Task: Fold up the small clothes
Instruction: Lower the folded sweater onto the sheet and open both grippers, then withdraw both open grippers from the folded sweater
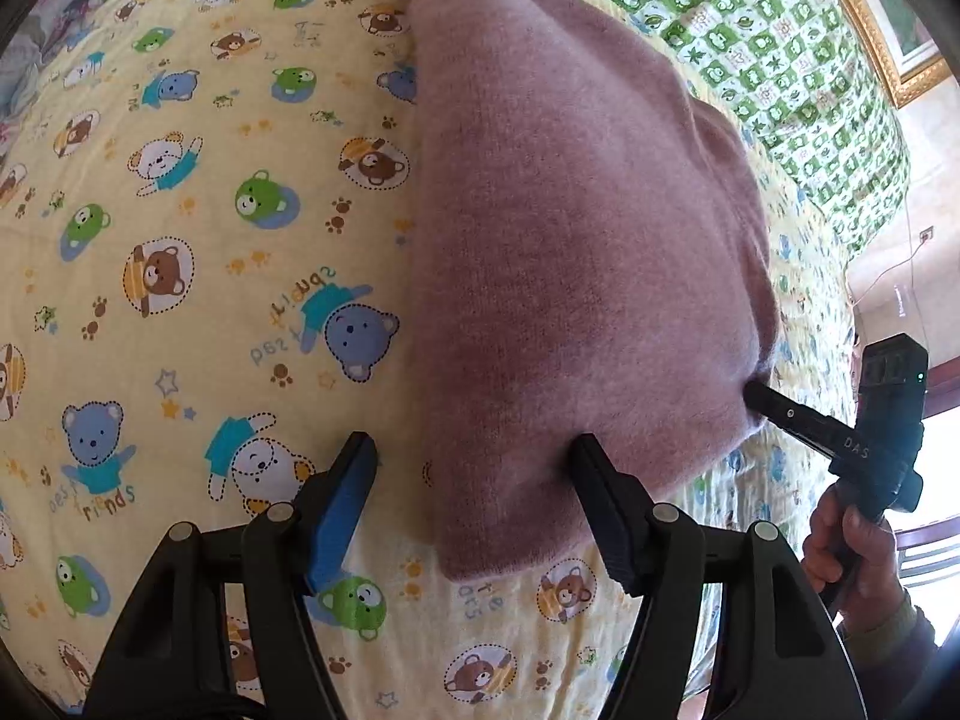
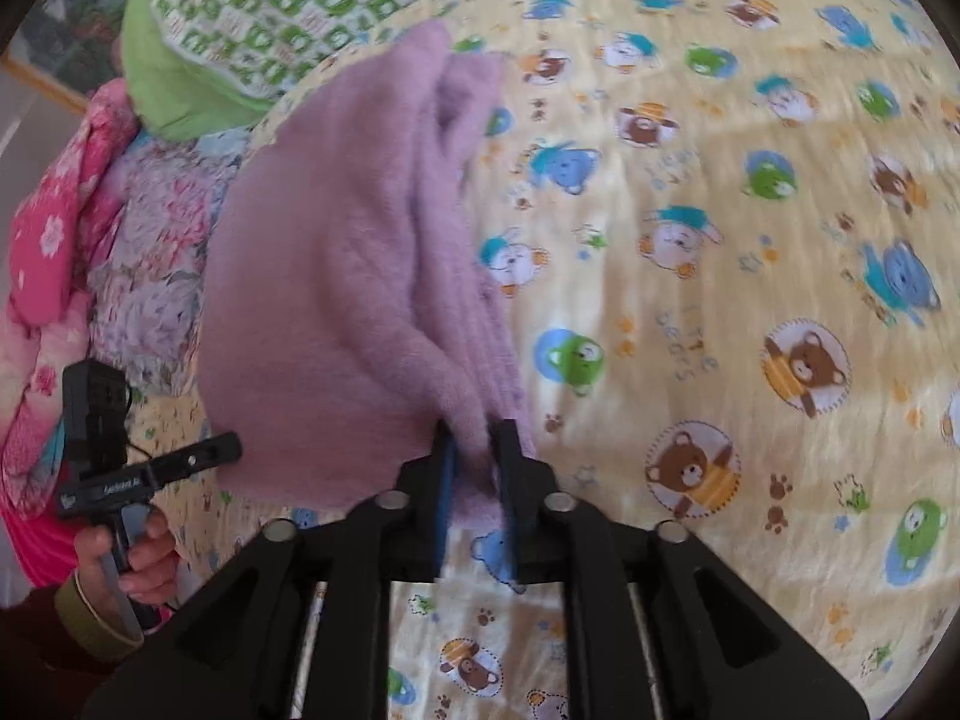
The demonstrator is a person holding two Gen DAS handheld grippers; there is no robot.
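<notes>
left gripper (image 1: 474, 462) fingers spread wide – right gripper (image 2: 477, 438) fingers pinching pink sweater (image 2: 336, 276) edge

The knit garment (image 1: 576, 252) is plain dusty mauve; the sheet (image 1: 198, 228) is pale yellow with blue, green and brown cartoon bears; the far quilt (image 1: 774, 36) is green-and-white checked; the left bedding (image 2: 54, 240) is pink floral; both grippers are black.
</notes>
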